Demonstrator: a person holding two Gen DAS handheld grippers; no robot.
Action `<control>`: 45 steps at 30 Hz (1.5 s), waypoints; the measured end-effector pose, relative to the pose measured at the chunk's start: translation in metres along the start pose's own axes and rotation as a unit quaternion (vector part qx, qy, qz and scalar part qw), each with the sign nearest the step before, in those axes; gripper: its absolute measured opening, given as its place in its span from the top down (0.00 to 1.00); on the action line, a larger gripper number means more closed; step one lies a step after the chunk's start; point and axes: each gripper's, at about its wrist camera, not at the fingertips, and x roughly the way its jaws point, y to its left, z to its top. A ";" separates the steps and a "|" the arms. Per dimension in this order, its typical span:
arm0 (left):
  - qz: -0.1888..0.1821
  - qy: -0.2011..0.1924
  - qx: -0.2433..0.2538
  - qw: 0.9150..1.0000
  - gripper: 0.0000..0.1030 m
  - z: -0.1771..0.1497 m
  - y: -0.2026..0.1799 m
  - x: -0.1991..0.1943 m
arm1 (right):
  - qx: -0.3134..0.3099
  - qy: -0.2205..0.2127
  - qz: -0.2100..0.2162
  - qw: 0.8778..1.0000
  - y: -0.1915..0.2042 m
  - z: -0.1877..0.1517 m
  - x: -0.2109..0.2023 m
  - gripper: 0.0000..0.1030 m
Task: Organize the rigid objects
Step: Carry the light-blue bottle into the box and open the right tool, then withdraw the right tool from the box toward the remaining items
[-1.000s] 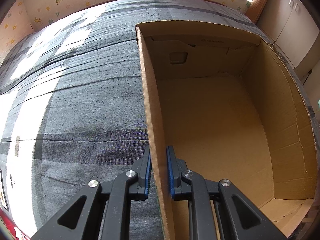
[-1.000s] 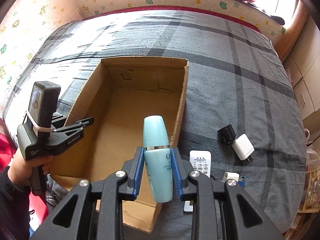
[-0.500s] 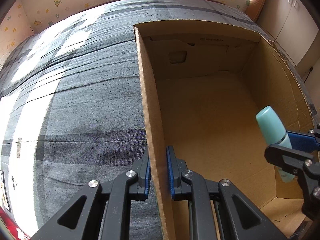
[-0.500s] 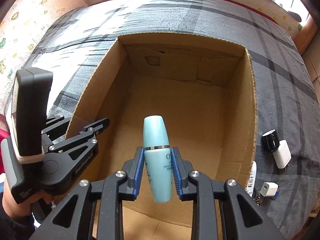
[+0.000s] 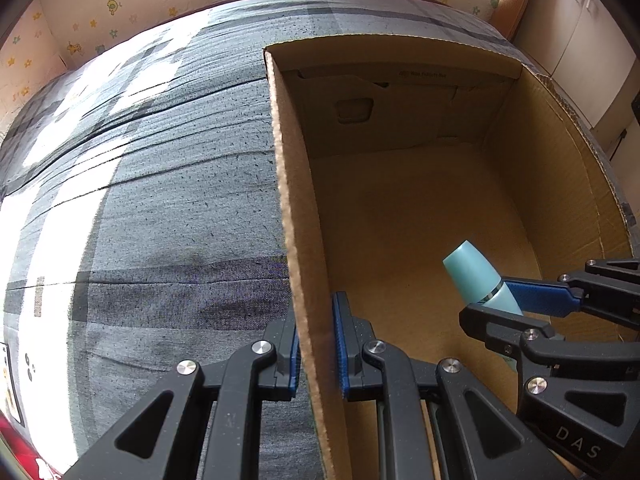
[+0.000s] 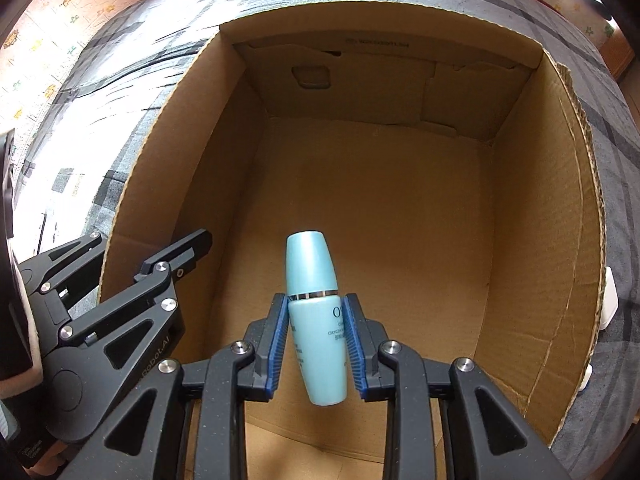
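A large open cardboard box (image 6: 540,208) lies on a grey plaid bed; nothing lies on its floor. My right gripper (image 6: 316,336) is shut on a pale teal bottle (image 6: 314,300), cap pointing forward, held inside the box above its floor. The bottle (image 5: 478,278) and right gripper (image 5: 516,312) also show in the left wrist view, low right. My left gripper (image 5: 316,344) is shut on the box's left wall (image 5: 298,220), one finger inside and one outside. It shows in the right wrist view (image 6: 132,268) at the left wall.
The grey plaid bedspread (image 5: 160,200) spreads left of the box. White chargers (image 6: 610,300) peek past the box's right wall. A patterned wall (image 5: 120,4) borders the bed's far side, with cabinets (image 5: 592,40) at the far right.
My right gripper has carried the teal bottle from outside the box's right side over the rim and down into the box. My left gripper keeps its hold on the left wall.
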 end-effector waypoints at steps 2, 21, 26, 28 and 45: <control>-0.004 0.000 -0.004 1.000 0.85 0.000 0.002 0.000 | 0.001 -0.002 0.001 1.000 -0.002 0.001 -0.001 0.69; 0.005 -0.001 0.004 1.000 0.85 -0.001 -0.002 0.001 | -0.017 -0.066 -0.024 0.997 -0.009 -0.008 -0.052 0.49; 0.009 0.000 0.007 1.000 0.85 -0.001 -0.005 0.000 | -0.012 -0.075 -0.022 0.997 -0.012 -0.012 -0.066 0.47; 0.011 -0.001 0.008 1.000 0.85 -0.001 -0.007 0.000 | -0.015 -0.075 -0.022 0.997 -0.013 -0.014 -0.071 0.46; 0.017 0.001 0.012 1.000 0.85 0.001 -0.013 0.002 | 0.016 -0.137 -0.068 0.988 -0.082 -0.042 -0.150 0.06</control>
